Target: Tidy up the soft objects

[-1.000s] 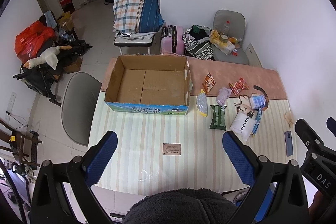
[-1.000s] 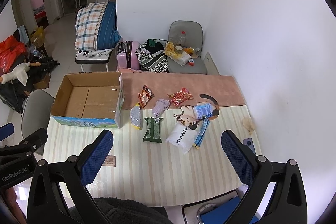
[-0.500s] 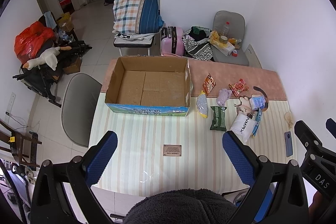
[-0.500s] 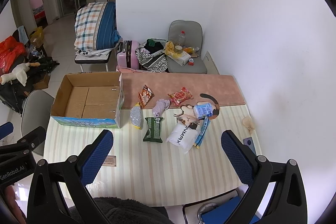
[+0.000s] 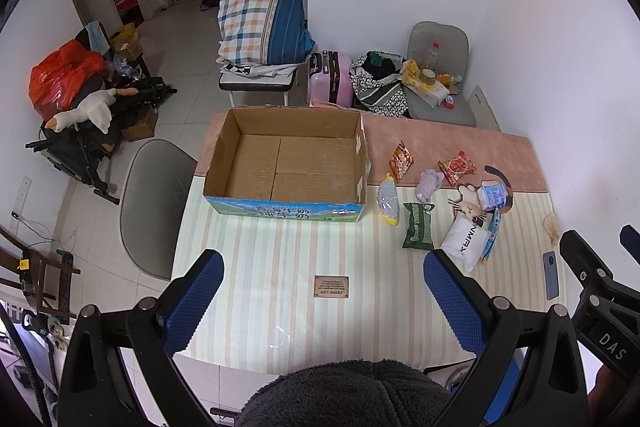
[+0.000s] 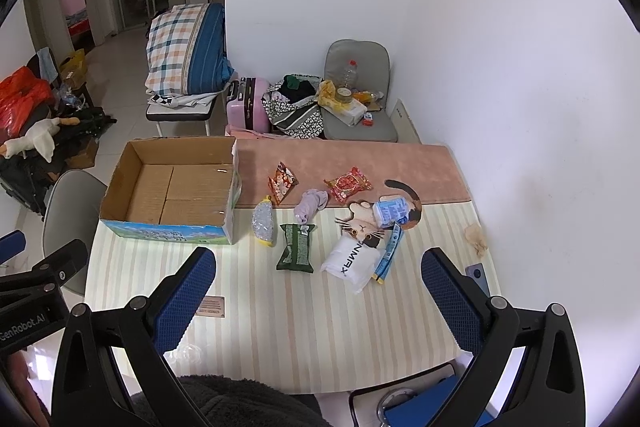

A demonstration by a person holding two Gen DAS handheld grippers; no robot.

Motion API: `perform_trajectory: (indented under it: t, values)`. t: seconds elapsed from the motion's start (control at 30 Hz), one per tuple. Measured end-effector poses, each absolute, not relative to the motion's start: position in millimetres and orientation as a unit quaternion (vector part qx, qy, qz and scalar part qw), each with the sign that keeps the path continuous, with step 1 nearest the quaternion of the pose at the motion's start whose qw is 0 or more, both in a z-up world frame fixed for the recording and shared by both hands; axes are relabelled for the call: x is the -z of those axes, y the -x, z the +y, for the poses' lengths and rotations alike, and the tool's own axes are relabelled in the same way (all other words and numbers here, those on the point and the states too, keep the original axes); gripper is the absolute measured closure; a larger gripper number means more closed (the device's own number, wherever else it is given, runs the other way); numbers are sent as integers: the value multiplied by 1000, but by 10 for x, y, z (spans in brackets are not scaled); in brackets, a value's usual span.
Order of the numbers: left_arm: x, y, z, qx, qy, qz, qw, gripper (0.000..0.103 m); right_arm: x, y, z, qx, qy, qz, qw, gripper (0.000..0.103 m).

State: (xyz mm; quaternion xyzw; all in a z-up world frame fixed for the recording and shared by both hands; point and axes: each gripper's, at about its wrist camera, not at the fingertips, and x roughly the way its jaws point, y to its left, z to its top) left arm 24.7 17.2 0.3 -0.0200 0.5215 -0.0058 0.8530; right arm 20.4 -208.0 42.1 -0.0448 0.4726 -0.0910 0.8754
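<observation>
Packets (image 6: 352, 263) lie on the tabletop (image 6: 280, 307) beside the box (image 6: 172, 187), well beyond both grippers. Left gripper (image 5: 322, 301) and right gripper (image 6: 318, 299) hover with fingers spread, empty.

Left gripper (image 5: 322, 297): we hold it high, jaws spread wide.
Right gripper (image 6: 318, 293): ours too, wide apart, nothing between.

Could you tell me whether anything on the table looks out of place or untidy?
Yes. The cardboard box holds nothing, while the soft packets lie scattered to its right: the green pack, white pouch and lavender cloth point different ways. A crumpled scrap sits alone near the table's right edge.
</observation>
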Motion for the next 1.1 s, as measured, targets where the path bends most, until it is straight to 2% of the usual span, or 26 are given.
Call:
perform_trajectory:
  t: [0.63, 0.83, 1.0, 1.1]
  values:
    - [14, -283, 246, 5, 25, 525, 851, 1, -350, -151, -2032, 84, 42, 474, 876, 0]
    - [97, -397, 175, 14, 16, 521, 853, 1, -179, -275, -2339, 86, -15, 492, 866, 0]
    - [456, -984, -155, 35, -8, 521, 853, 1, 415, -721, -3131, 143, -81, 534, 829, 0]
    - [995, -1511, -469, 70, 7, 578, 813, 1, 1114, -1104, -3638, 175, -117, 581, 787, 0]
